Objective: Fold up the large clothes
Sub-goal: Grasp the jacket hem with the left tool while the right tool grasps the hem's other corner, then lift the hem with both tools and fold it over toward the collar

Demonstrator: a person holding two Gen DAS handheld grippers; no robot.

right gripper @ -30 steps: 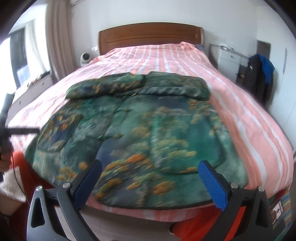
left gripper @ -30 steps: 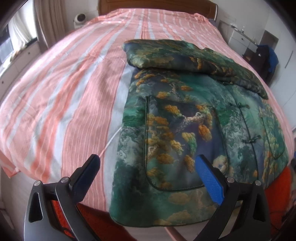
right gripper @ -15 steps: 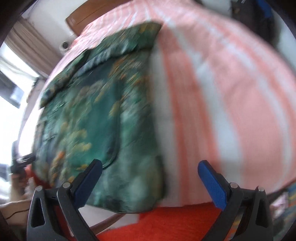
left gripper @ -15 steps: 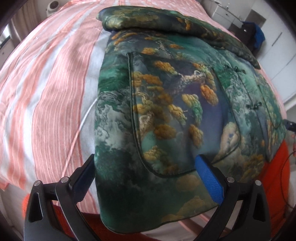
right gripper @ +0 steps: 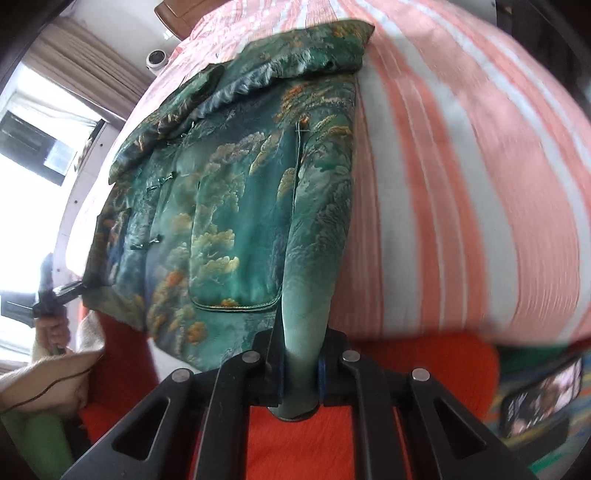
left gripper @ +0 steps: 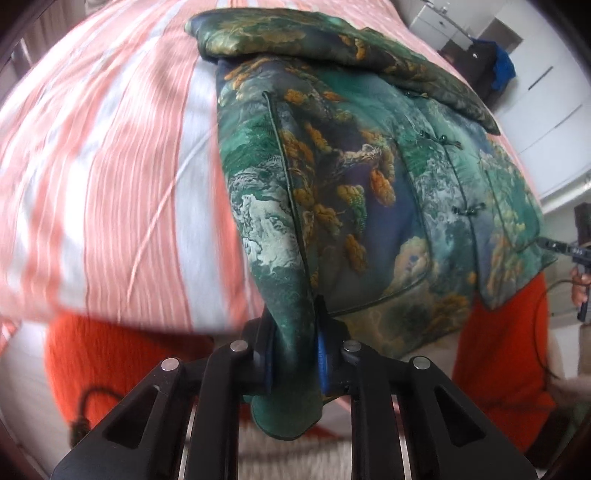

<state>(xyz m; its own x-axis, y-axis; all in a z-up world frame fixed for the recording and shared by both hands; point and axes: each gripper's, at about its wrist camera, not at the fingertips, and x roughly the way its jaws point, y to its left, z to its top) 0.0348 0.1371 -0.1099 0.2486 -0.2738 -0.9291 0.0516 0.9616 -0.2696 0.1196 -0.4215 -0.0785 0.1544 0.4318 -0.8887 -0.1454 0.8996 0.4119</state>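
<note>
A green padded jacket (left gripper: 369, 184) with a gold tree print lies flat on the bed, sleeves folded across its top. My left gripper (left gripper: 293, 332) is closing, and its pads press on the jacket's lower left hem corner, which bunches up between them. In the right wrist view the same jacket (right gripper: 240, 221) shows its other side. My right gripper (right gripper: 301, 354) is closing on the lower right hem corner, the cloth squeezed between its pads. Each gripper shows small at the far hem in the other's view.
The bed has a pink and white striped cover (left gripper: 110, 166). Orange cloth (right gripper: 369, 424) fills the foreground below the bed edge. A phone (right gripper: 543, 398) lies at the lower right. White drawers (left gripper: 443, 22) and dark hanging clothes (left gripper: 491, 66) stand beyond the bed.
Both grippers dropped to the jacket's near hem and went from wide open to clamped on its two lower corners. The right one swung over to the jacket's right edge.
</note>
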